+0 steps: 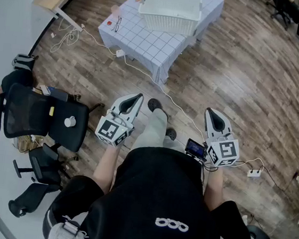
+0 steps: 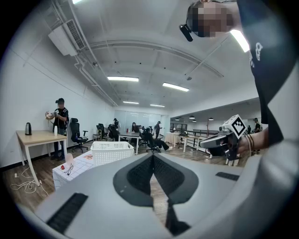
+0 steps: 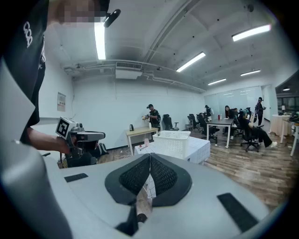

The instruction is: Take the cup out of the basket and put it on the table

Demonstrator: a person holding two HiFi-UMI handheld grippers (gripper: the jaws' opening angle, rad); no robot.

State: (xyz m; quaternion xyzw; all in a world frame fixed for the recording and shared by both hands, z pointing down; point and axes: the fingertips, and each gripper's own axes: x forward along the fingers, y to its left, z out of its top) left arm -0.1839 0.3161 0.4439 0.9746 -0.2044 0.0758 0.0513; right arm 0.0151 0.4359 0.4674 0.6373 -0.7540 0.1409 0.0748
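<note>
Cup (image 1: 114,10): small and pale pink, seemingly see-through. It stands upright on the table's cloth near the left corner. It is too far off to make out a handle or print.
Cup's place: outside the basket (image 1: 169,18), to its left and apart from it. A small red thing and a thin dark wiry thing lie near it on the cloth.
Basket: white plastic lattice, rectangular, on the far part of the table.
Table (image 1: 142,43): low, under a white cloth with a dark grid, well ahead of the person on the wood floor.
Left gripper (image 1: 136,100): jaws closed together with nothing between them. It is held at waist height close to the body and points toward the table.
Right gripper (image 1: 212,115): jaws likewise pressed together and empty. It is level with the left one and well apart from it.
Chair (image 1: 37,119): black office chair to the person's left.
</note>
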